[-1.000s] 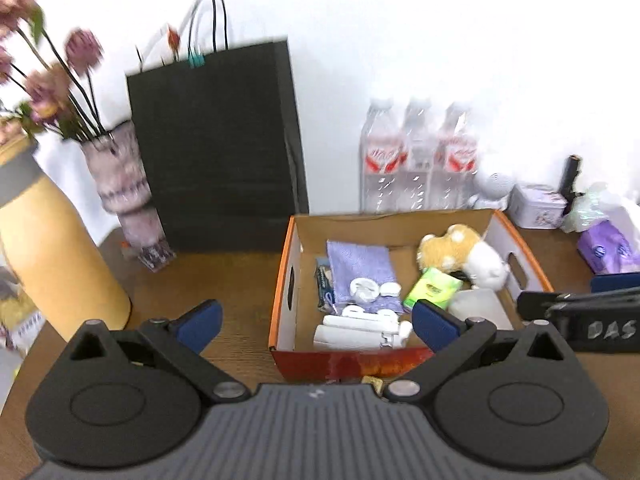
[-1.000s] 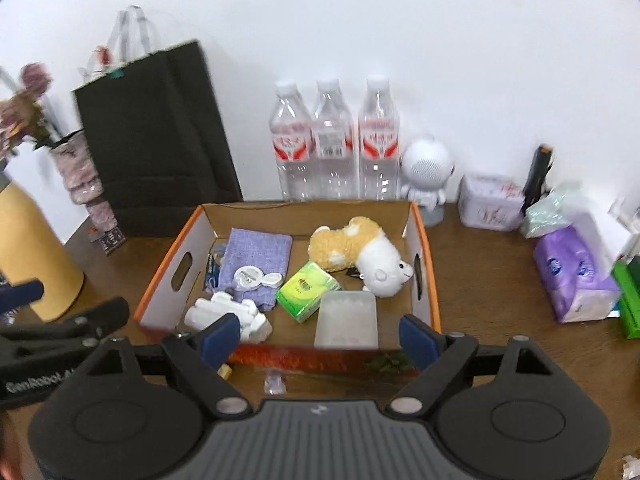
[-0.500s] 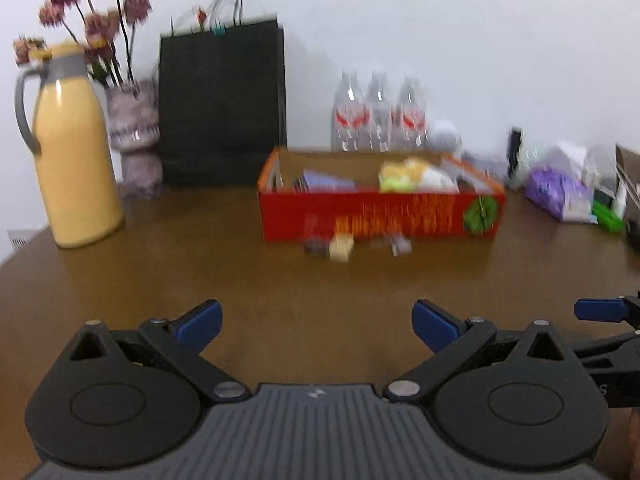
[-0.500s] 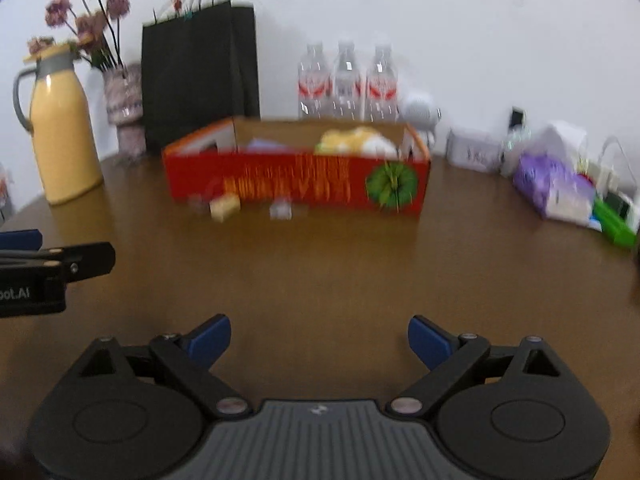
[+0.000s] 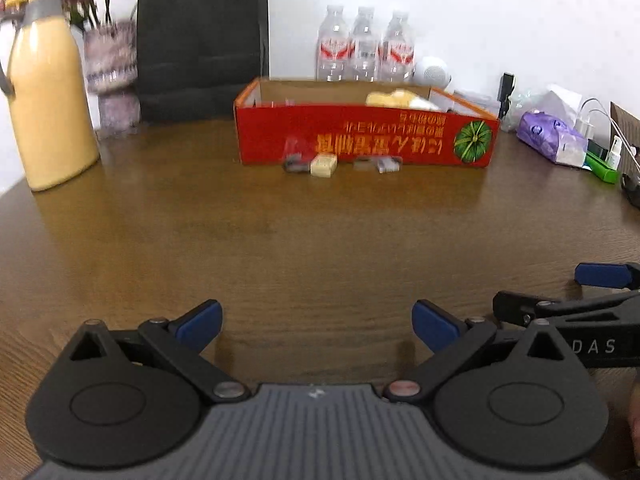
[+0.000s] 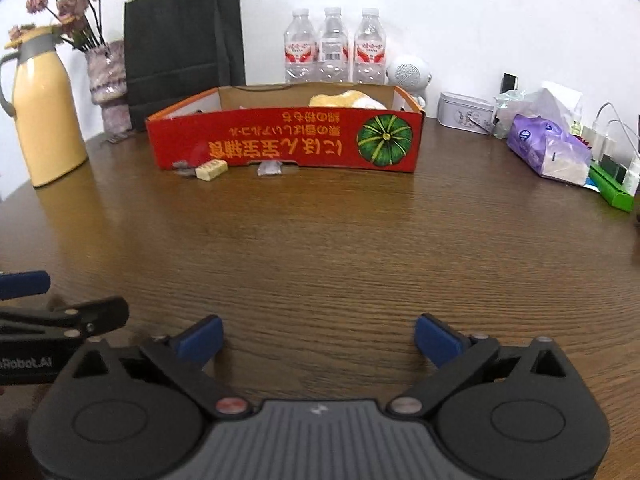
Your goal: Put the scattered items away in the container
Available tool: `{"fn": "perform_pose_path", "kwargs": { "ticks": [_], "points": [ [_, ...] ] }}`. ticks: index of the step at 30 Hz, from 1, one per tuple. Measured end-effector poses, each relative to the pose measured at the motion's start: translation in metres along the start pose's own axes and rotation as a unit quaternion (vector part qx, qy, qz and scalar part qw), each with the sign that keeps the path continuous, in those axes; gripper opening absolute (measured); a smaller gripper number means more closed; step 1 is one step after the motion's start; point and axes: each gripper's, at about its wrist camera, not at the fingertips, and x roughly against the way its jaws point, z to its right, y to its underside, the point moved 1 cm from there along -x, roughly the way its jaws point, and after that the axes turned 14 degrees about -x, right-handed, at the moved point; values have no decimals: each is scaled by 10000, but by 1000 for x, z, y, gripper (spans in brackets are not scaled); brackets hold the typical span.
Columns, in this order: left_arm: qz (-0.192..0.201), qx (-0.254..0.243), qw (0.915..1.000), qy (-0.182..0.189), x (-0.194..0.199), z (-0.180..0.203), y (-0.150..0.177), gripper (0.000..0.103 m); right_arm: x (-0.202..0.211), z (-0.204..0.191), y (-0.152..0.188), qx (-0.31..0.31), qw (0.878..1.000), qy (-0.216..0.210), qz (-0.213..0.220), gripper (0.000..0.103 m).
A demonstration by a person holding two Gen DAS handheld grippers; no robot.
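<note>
We judge the task nearly done: box (image 6: 286, 142) holds a plush; cream block (image 6: 211, 169) and two small bits at 12 o'clock remain on desk (image 6: 320, 248). Left gripper (image 5: 316, 322) jaws apart, empty; right gripper (image 6: 318, 334) jaws opening, empty.

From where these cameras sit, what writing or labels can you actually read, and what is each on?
"DAS": white letters on the right gripper body, left wrist view.
"Robot.AI": on the left gripper body, first letters cut off.
Red box front: large yellow East Asian characters, printed upside down; not legible to me.
Water bottles: red labels too small to read.

Left tool (image 5: 316, 322) gapes empty; right tool (image 6: 318, 336) is opening, empty.
</note>
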Motion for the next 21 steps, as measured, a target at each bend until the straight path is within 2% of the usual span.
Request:
{"fn": "perform_pose_path", "kwargs": {
  "ticks": [10,12,13,14,15,17,20,21],
  "points": [
    [-94,-193,9998,-39,-2,4,-2,103,-2,0,-2,-30,10000,70,16,103],
    [4,-447,9986,277,-4,-3,-8,103,-6,0,-6,51,10000,-42,-26,102],
    [144,-504,9972,540,-4,-14,-15,103,-9,-1,-12,136,9997,-175,-69,100],
    [321,-437,9961,692,-5,-27,-24,103,-13,-2,-19,185,9994,-283,-74,93],
    [478,-298,9960,692,-7,-43,-36,103,-17,-3,-28,184,9993,-329,-42,87],
    [614,-73,9964,578,-23,-71,-66,103,-29,-10,-52,150,9989,-410,187,87],
    [286,-72,9977,617,-67,-92,-102,97,-57,-24,-83,338,9961,-423,698,86],
    [222,-61,9977,639,-81,-94,-111,89,-69,-30,-91,417,9955,-381,765,85]
  ]
}}
